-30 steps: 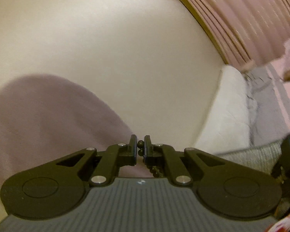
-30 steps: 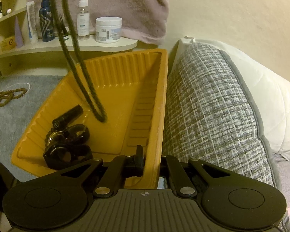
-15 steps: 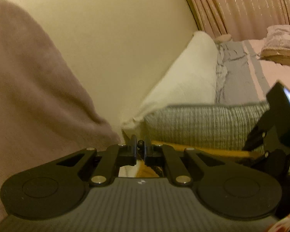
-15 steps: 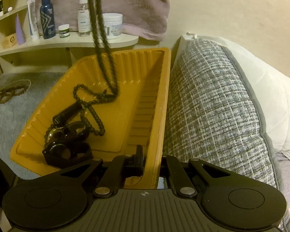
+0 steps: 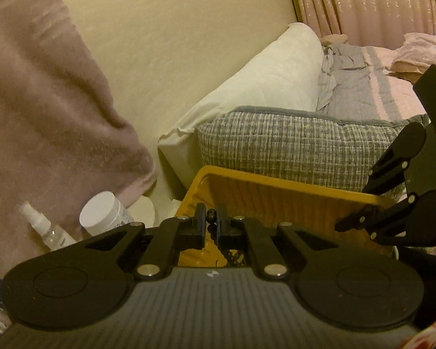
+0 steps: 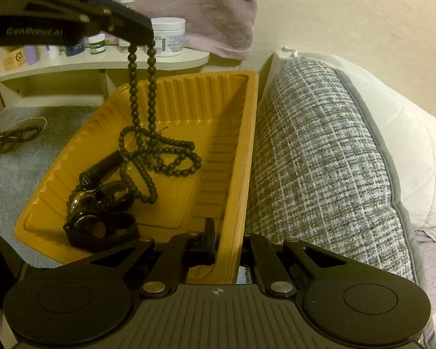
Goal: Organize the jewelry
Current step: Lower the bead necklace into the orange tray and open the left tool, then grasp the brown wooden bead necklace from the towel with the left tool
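Upper left of the right wrist view, the left tool pinches the black bead necklace — its lower loops pooled in the yellow tray. At bottom centre, the right tool clamps the tray's wall.

This is looking like a bedroom in a home: a white pillow and a grey woven cushion are lying on a bed, pink curtains are hanging behind, and a shelf is holding jars and spray bottles.
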